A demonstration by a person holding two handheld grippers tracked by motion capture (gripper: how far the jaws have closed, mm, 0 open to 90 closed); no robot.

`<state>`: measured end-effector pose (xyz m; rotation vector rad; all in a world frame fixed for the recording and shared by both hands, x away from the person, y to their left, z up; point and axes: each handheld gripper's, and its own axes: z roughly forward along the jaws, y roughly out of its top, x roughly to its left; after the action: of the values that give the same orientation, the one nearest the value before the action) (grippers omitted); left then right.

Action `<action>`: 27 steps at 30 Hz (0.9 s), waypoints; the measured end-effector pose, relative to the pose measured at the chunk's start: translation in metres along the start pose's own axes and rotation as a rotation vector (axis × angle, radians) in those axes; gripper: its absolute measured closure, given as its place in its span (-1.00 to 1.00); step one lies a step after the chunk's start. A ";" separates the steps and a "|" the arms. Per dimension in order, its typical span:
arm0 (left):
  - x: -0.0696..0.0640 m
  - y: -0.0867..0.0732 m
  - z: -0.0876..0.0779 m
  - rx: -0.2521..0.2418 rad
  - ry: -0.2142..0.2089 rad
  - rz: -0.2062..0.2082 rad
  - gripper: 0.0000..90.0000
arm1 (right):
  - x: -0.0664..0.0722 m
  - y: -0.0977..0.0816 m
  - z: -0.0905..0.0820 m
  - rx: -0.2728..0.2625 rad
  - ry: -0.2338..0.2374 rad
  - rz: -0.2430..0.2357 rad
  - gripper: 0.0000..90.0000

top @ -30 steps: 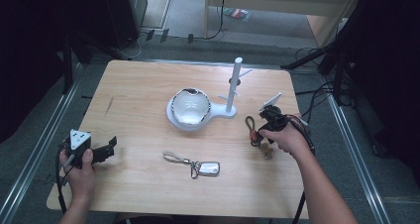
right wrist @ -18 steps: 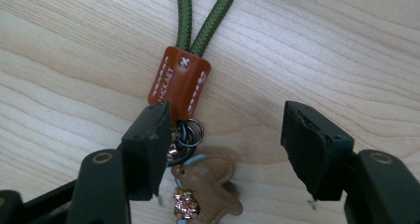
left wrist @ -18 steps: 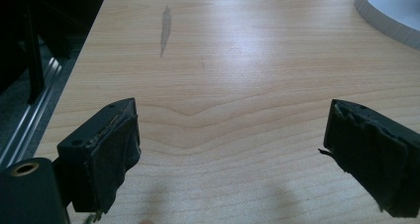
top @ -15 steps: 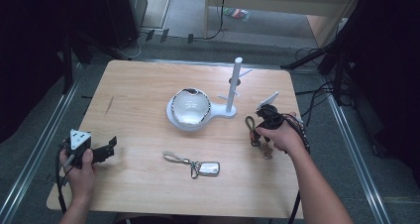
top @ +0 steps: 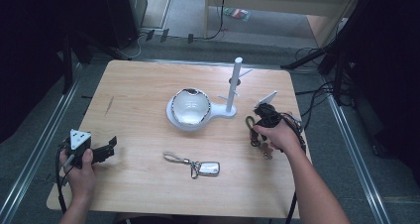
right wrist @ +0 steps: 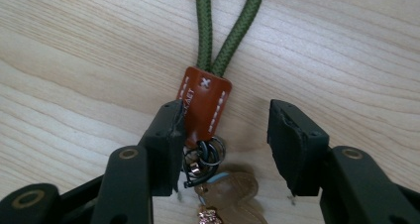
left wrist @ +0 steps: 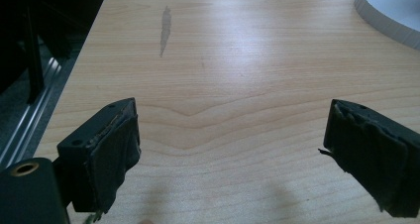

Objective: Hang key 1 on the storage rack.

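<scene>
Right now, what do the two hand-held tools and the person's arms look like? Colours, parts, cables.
Both are black two-jaw tools. The left tool carries a grey three-cornered plate with dark dots on top, and a black cable trails from it. Its jaw pads look worn and frayed. The right tool has brass-coloured pivot rivets, a pale plate and dark cables behind it. Both forearms are bare, with no sleeves or gloves.

Black padded jaws (brass screws), bare forearms
</scene>
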<state>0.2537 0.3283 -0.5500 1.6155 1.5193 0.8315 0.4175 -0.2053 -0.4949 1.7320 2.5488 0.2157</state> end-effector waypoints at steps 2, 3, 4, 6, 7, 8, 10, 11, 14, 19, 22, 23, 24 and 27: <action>0.000 0.000 0.000 -0.001 0.000 -0.001 -0.83 | 0.001 0.001 0.001 0.005 0.009 0.001 0.15; 0.000 0.000 0.000 -0.001 0.000 -0.001 -0.83 | 0.001 0.001 0.001 0.006 0.012 0.002 0.16; 0.000 0.000 0.000 -0.001 0.000 -0.001 -0.83 | 0.001 0.001 0.001 0.006 0.012 0.002 0.16; 0.000 0.000 0.000 0.000 0.000 0.001 -0.83 | 0.001 0.003 0.002 0.009 0.025 0.010 0.23; 0.000 0.000 0.000 -0.001 0.000 0.000 -0.83 | 0.001 0.003 0.003 0.010 0.030 0.011 0.25; 0.000 0.000 0.000 0.000 0.000 0.001 -0.83 | 0.001 0.004 0.003 0.014 0.034 0.018 0.27; 0.000 0.000 0.000 0.000 0.000 0.000 -0.83 | 0.001 0.004 0.003 0.014 0.048 0.023 0.32; 0.000 0.000 0.000 0.000 0.000 0.000 -0.83 | 0.001 0.004 0.004 0.014 0.052 0.024 0.32; 0.000 0.000 0.000 -0.001 -0.001 0.000 -0.83 | 0.001 0.005 0.008 0.026 0.069 0.038 0.38; 0.000 0.000 0.000 0.000 -0.001 -0.001 -0.83 | 0.004 0.006 0.009 0.019 0.041 0.035 0.56; 0.000 0.000 0.000 -0.002 0.000 -0.001 -0.83 | 0.005 0.006 0.009 0.015 0.034 0.040 0.61; 0.000 0.000 0.000 -0.002 0.000 -0.001 -0.83 | 0.005 0.005 0.008 0.006 0.032 0.039 0.65; 0.000 0.000 0.000 -0.002 -0.001 -0.001 -0.83 | 0.006 0.005 0.007 -0.002 0.029 0.040 0.67; 0.000 0.000 0.000 -0.002 -0.001 0.000 -0.83 | 0.007 0.003 0.005 -0.026 -0.002 0.022 0.72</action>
<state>0.2539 0.3283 -0.5501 1.6140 1.5174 0.8315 0.4188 -0.1972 -0.4996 1.7516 2.5150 0.2465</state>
